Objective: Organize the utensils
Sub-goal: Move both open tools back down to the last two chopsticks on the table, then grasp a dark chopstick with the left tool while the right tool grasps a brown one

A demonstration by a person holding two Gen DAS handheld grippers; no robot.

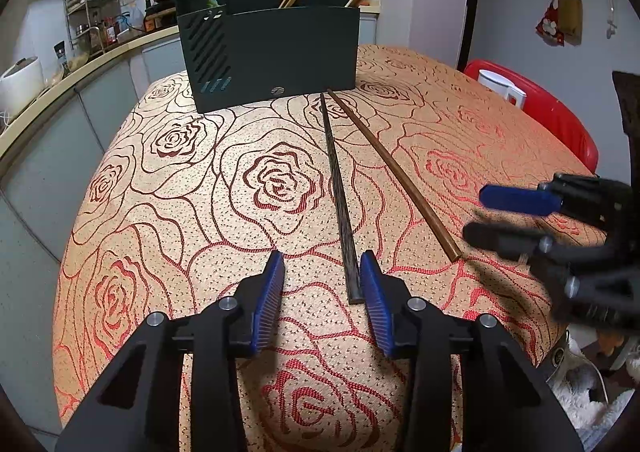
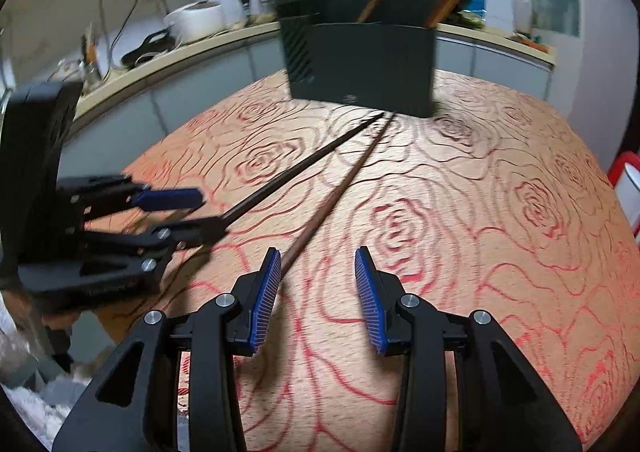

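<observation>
Both grippers gape apart: the left gripper (image 1: 322, 280) nearly straddles the dark chopstick (image 1: 338, 192), whose long axis runs up-frame toward the holder (image 1: 276, 56), while the right gripper (image 2: 316, 276) nears the brown chopstick (image 2: 332, 196).

Even indoor light, moderately bright, no harsh glare. Left wrist view sharp on the surface (image 1: 240, 180); right tongs (image 1: 492, 218) smeared at its edge, soft shadow under them. Right wrist view motion-blurred throughout, background worst. Heavy fisheye bending, dark vignette in all corners.
</observation>
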